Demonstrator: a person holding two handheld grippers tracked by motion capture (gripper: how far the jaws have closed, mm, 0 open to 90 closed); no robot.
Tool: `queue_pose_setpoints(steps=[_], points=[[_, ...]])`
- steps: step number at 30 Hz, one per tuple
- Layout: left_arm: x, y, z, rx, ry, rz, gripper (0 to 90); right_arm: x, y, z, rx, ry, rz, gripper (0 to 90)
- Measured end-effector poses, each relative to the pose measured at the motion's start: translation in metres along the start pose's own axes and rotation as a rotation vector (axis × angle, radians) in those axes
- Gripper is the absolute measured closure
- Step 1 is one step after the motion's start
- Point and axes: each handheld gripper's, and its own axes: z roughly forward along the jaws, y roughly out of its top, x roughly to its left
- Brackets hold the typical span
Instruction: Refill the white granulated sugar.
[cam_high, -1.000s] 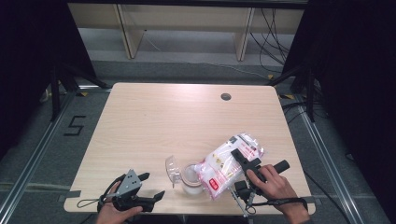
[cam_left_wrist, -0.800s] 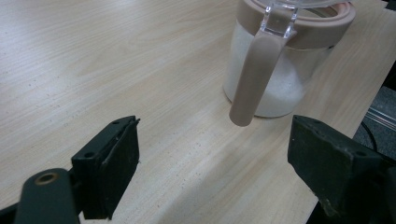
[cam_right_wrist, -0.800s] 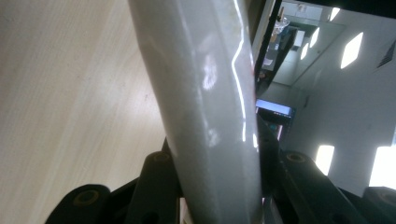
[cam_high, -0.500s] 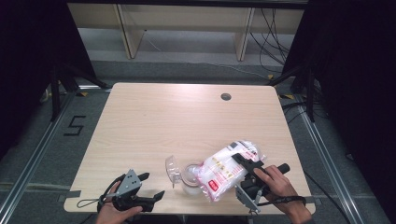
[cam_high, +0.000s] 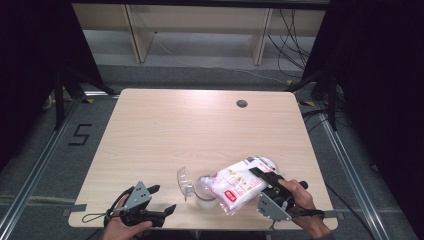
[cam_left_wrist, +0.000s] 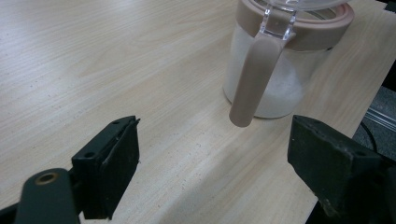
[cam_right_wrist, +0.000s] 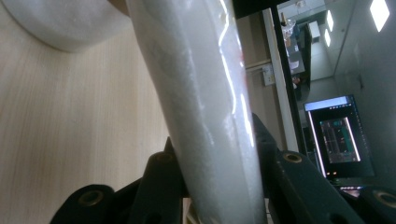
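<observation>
High view: right claw (cam_high: 260, 176) clamps white bag (cam_high: 239, 183) over open jar (cam_high: 204, 192) holding white granules; left claw (cam_high: 163, 200) released.

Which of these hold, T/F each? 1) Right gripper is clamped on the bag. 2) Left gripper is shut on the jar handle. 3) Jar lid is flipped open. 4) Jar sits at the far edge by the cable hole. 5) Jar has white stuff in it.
1) True: the right gripper is shut on the white bag, tilted over the jar.
2) False: the left gripper is open, and the handle hangs free beyond its jaws.
3) True: the clear lid stands up.
4) False: it stands near the person's edge of the table.
5) True: white granules lie in its bottom.
</observation>
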Motion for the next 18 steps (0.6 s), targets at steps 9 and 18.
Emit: queue_pose_setpoints(steps=[9, 18], points=[[0.002, 0.001, 0.000, 0.001, 0.000, 0.023, 16.6, -0.005, -0.016, 0.003, -0.077, 0.015, 0.312, 73.6], [0.001, 0.000, -0.001, 0.000, 0.009, -0.002, 16.6, -0.007, -0.031, 0.016, -0.106, 0.021, 0.535, 75.2]])
